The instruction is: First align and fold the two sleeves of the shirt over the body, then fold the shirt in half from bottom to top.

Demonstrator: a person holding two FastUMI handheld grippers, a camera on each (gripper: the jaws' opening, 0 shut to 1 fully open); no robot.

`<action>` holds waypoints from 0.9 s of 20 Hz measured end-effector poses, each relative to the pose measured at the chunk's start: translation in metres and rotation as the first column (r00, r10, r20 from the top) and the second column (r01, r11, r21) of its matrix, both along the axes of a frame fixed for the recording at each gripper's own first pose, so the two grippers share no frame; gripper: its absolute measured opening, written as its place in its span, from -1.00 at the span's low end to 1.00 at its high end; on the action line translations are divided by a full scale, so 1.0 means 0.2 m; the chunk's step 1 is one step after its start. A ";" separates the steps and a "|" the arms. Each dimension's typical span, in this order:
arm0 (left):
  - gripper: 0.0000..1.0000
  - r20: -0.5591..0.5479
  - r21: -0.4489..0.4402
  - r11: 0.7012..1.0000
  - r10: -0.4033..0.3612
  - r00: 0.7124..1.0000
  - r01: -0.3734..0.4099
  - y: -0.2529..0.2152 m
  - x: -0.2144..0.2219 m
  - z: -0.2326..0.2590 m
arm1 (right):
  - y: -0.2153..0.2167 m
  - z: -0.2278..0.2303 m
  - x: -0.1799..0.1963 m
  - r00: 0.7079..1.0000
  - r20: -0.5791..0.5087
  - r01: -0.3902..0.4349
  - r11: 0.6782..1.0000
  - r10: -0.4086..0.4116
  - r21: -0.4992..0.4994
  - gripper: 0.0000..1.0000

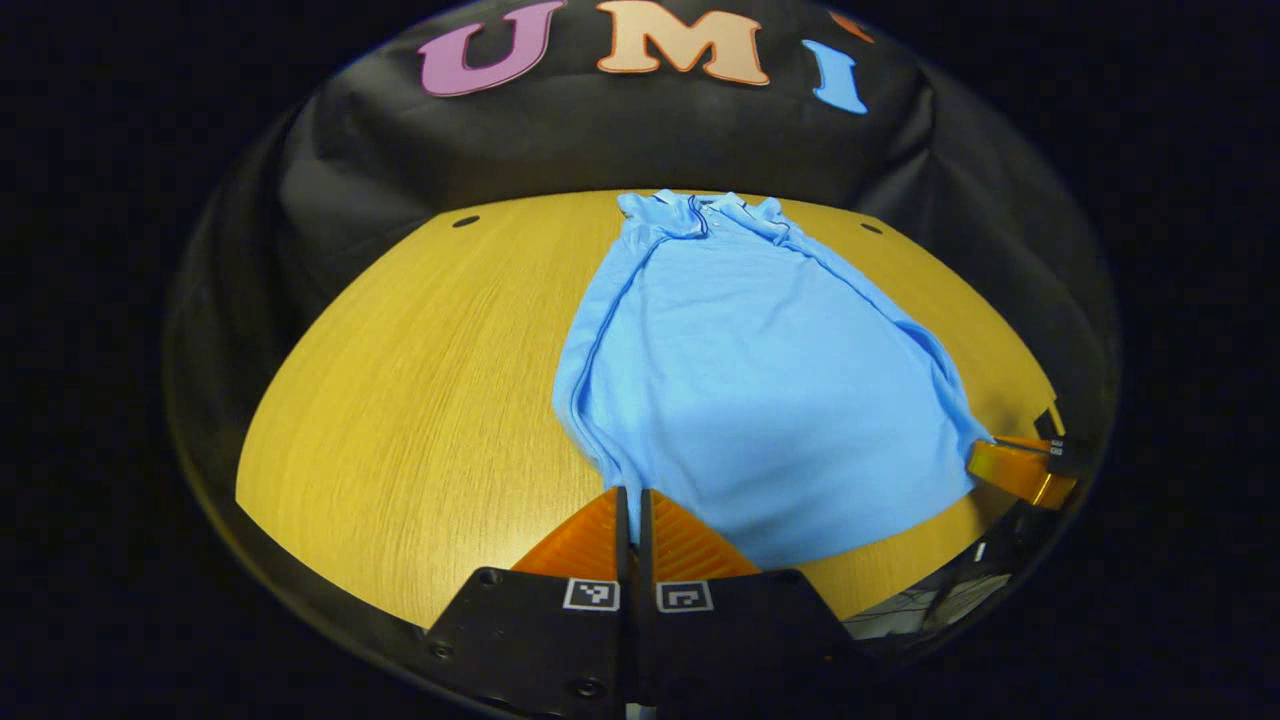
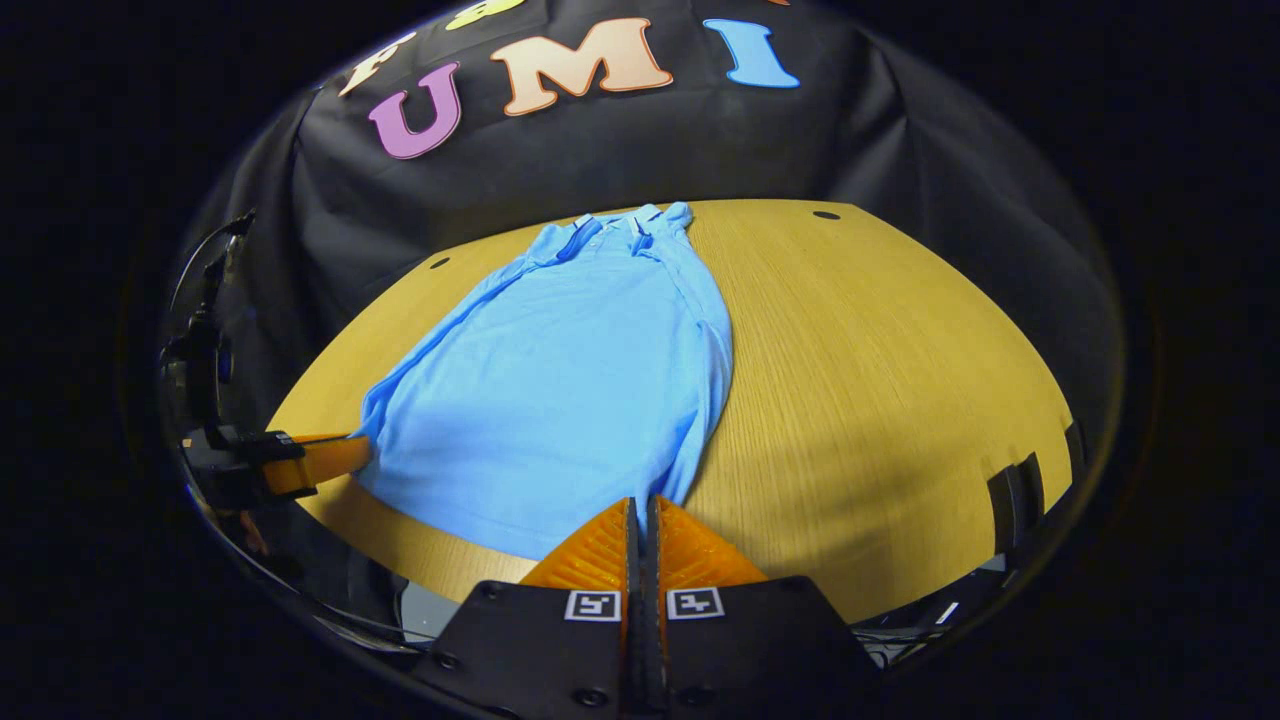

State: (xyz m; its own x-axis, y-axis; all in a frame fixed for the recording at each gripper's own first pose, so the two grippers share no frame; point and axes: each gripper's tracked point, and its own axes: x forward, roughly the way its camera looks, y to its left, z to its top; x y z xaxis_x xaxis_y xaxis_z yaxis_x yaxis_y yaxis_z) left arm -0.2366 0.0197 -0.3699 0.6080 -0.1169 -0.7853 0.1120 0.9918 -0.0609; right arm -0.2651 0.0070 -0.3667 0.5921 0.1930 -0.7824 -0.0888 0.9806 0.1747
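Here, a blue shirt (image 1: 760, 400) lay flat on the wooden table (image 1: 420, 400), its collar (image 1: 700, 212) at the far end by the black wall. Both sleeves looked folded in along the sides.

In the left gripper view, the left gripper (image 1: 632, 492) had its fingers pressed close together at the near left corner of the shirt's bottom edge. I could not tell if cloth was pinched between them. The right gripper (image 1: 995, 445) touched the other bottom corner.

In the right gripper view, the right gripper's fingers were also close together at its corner of the hem (image 2: 470, 535).
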 end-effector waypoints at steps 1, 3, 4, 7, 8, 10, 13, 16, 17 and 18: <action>-1.00 -0.006 -0.013 1.000 0.010 1.000 -0.010 0.01 0.01 0.01 | 0.00 0.03 0.03 1.000 0.014 0.003 1.000 -0.003 0.004 -0.95; -1.00 -0.012 -0.045 0.998 0.035 0.999 -0.035 0.02 0.04 0.05 | 0.01 0.08 0.10 1.000 0.026 0.007 1.000 -0.008 0.019 -0.95; -1.00 -0.009 -0.066 0.997 0.044 0.999 -0.044 0.01 0.06 0.09 | 0.01 0.10 0.13 0.999 0.034 0.010 1.000 -0.011 0.024 -0.95; -1.00 0.025 -0.087 0.995 0.055 0.998 -0.053 0.02 0.16 0.18 | 0.01 0.18 0.23 0.998 0.067 0.012 1.000 -0.013 0.023 -0.94; -1.00 0.024 -0.086 0.995 0.058 0.998 -0.055 0.03 0.19 0.20 | 0.01 0.21 0.26 0.997 0.074 0.010 1.000 -0.011 0.022 -0.95; -1.00 0.028 -0.086 0.994 0.074 0.997 -0.072 0.04 0.25 0.25 | 0.02 0.25 0.35 0.996 0.093 0.012 1.000 -0.014 0.027 -0.94; -1.00 0.042 -0.103 0.993 0.069 0.997 -0.064 0.05 0.37 0.33 | 0.04 0.32 0.50 0.992 0.122 0.020 0.999 -0.024 0.032 -0.94; -1.00 0.074 -0.094 0.994 0.060 0.995 -0.053 0.08 0.54 0.40 | 0.06 0.38 0.68 0.986 0.163 0.031 0.999 -0.036 0.035 -0.95; -1.00 0.083 -0.096 0.994 0.061 0.995 -0.053 0.08 0.60 0.41 | 0.06 0.39 0.74 0.984 0.172 0.034 0.999 -0.040 0.034 -0.95; -1.00 0.085 -0.100 0.994 0.058 0.995 -0.050 0.08 0.65 0.42 | 0.07 0.40 0.79 0.983 0.179 0.039 0.999 -0.045 0.034 -0.96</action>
State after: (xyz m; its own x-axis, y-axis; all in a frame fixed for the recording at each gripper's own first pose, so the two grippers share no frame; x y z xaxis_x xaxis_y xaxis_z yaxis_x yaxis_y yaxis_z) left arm -0.1067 0.0348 -0.2857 0.6814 -0.1554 -0.7152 0.0675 0.9864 -0.1501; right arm -0.1074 0.0204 -0.2872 0.7308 0.1873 -0.6564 -0.0805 0.9786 0.1896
